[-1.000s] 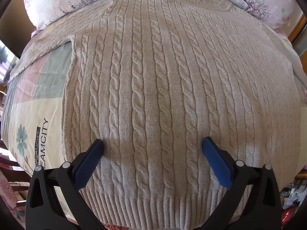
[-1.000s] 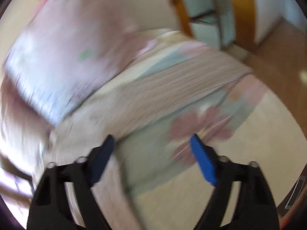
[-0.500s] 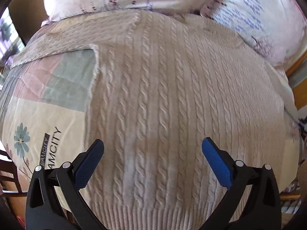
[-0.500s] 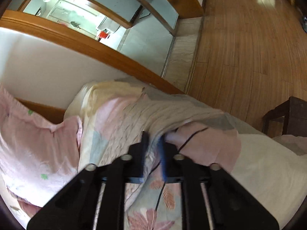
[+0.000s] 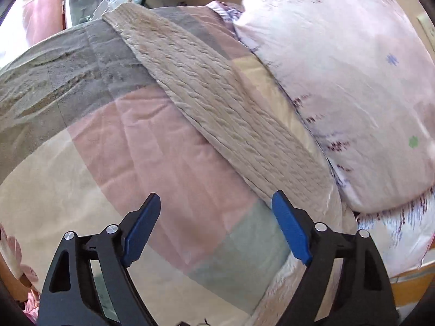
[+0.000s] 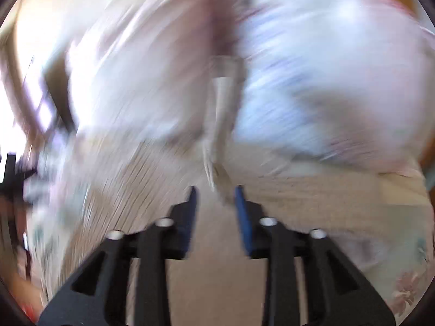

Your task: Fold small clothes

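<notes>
sleeve fold under way, body fold still to come

patchwork bedding (image 5: pixel 168 146) in pink, grey and cream fills the left wrist view, with a floral pillow (image 5: pixel 353 81) at the head of the bed. across the bedding lies one sleeve of the cable-knit sweater (image 5: pixel 217 100), stretched out flat towards the bed's far edge and running just beside the pillow. the left gripper (image 5: pixel 214 228) hangs above the quilt with its blue pads wide apart and nothing between them; its right pad sits close to the sleeve's lower edge.

the right wrist view is badly smeared by motion. the right gripper (image 6: pixel 214 203) has its pads partly parted, and a pale strip of knit (image 6: pixel 220 125) seems to run down into the gap — it looks like a sleeve being carried, though whether the pads actually pinch it i cannot tell.

as for progress, the folding looks barely begun: this sleeve is not yet laid over the body, and the body fold remains (no folded stack shows anywhere).

compared with half a second ago, the left camera has swung off the sweater's front onto the left sleeve, jaws unchanged. the right gripper, then clamped on the other sleeve by the bed's edge, now faces the pillows with a wider gap.
</notes>
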The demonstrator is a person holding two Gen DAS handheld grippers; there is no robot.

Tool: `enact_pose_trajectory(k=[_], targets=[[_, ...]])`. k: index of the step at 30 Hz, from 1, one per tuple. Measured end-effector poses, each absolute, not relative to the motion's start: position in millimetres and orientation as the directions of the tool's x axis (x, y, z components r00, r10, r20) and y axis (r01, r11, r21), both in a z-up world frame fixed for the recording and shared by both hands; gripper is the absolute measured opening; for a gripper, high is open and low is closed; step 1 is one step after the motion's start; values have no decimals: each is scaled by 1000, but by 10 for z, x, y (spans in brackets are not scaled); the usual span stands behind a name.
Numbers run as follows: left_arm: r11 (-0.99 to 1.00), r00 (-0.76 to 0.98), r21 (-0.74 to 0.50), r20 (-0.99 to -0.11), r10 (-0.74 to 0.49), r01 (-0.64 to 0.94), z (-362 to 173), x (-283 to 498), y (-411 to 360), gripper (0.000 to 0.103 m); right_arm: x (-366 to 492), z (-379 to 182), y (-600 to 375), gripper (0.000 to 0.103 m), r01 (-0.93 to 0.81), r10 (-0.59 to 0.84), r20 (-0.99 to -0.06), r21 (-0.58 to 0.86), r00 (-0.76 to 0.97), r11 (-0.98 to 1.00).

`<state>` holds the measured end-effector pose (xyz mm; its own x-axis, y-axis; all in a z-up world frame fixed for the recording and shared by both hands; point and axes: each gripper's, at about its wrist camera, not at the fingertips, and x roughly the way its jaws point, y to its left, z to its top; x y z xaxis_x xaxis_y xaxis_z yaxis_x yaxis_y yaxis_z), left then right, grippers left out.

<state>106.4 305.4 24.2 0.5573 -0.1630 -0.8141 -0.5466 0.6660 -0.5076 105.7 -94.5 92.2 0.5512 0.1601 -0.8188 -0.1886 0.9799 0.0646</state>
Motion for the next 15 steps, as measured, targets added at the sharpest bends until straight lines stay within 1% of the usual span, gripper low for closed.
enact_pose_trajectory(k=[1, 2, 3, 5, 7, 10, 11, 15], targets=[[645, 557, -521, -812, -173, -559, 192, 1120, 3156, 80, 1018, 836, -803, 39, -213, 190, -832, 89, 521, 973], [624, 564, -537, -806, -181, -568, 157, 1156, 3265, 79, 981, 781, -724, 43, -223, 226, -841, 129, 491, 966], [601, 576, -556, -796, -186, -574, 137, 1170, 3395, 77, 957, 747, -697, 51, -219, 243, -849, 155, 469, 963], [573, 605, -582, -776, -179, -577, 125, 1249, 3621, 73, 917, 738, -708, 60, -190, 217, -865, 145, 453, 971], [563, 614, -585, -772, -167, -583, 120, 1355, 3793, 69, 857, 743, -796, 60, -123, 171, -874, 129, 454, 984], [530, 634, -614, -754, -172, -586, 96, 1486, 4027, 63, 874, 742, -1035, 62, 14, 143, -882, 167, 449, 986], [517, 639, -620, -750, -171, -590, 88, 1520, 4099, 58, 854, 763, -1076, 64, 42, 130, -884, 166, 449, 985], [415, 672, -674, -719, -179, -611, 14, 1553, 4343, 45, 799, 779, -1003, 68, 32, 81, -890, 107, 449, 994]])
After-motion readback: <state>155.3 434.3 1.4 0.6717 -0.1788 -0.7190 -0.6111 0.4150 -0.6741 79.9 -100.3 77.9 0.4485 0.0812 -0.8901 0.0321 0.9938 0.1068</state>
